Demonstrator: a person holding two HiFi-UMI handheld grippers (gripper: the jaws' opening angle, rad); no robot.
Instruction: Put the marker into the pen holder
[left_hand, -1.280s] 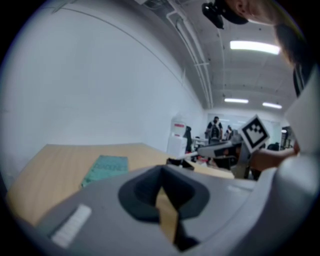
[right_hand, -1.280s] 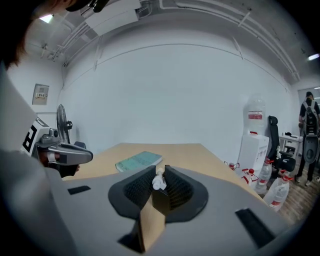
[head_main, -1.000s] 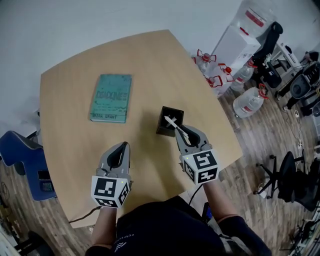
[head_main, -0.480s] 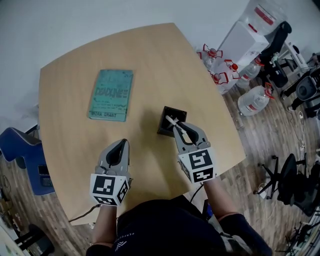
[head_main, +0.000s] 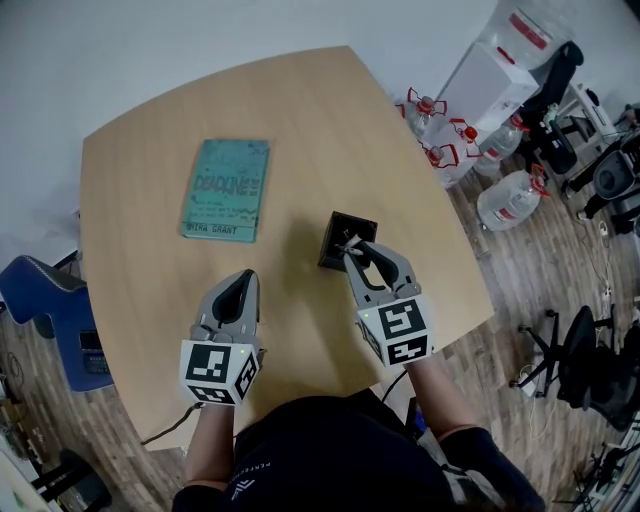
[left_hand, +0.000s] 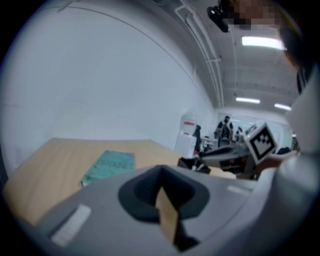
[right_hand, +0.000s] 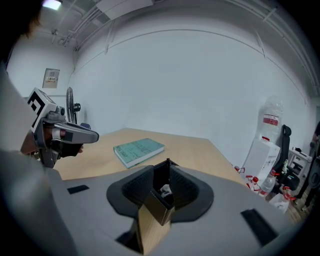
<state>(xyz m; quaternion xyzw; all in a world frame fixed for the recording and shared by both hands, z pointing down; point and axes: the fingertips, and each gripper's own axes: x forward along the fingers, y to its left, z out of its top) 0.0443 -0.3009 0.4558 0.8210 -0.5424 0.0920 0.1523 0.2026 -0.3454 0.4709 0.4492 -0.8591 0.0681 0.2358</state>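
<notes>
A square black pen holder (head_main: 340, 232) stands on the round wooden table (head_main: 140, 250), just right of its middle. My right gripper (head_main: 352, 249) hovers at the holder's near rim, shut on the white marker (head_main: 346, 240), which points down into the opening. In the right gripper view the marker's white end (right_hand: 164, 190) shows between the jaws, with the holder (right_hand: 159, 210) right behind it. My left gripper (head_main: 244, 276) is shut and empty, held low over the table to the left of the holder (left_hand: 192, 164).
A teal book (head_main: 226, 189) lies flat on the table's far left part. Off the table's right edge stand several water bottles (head_main: 505, 200) and a white box (head_main: 495, 62). A blue chair (head_main: 45, 300) sits at the left, and a black office chair (head_main: 585, 360) at the right.
My right gripper has carried the marker forward and down, so the marker now dips into the holder instead of sticking out above it. The left gripper has stayed put.
</notes>
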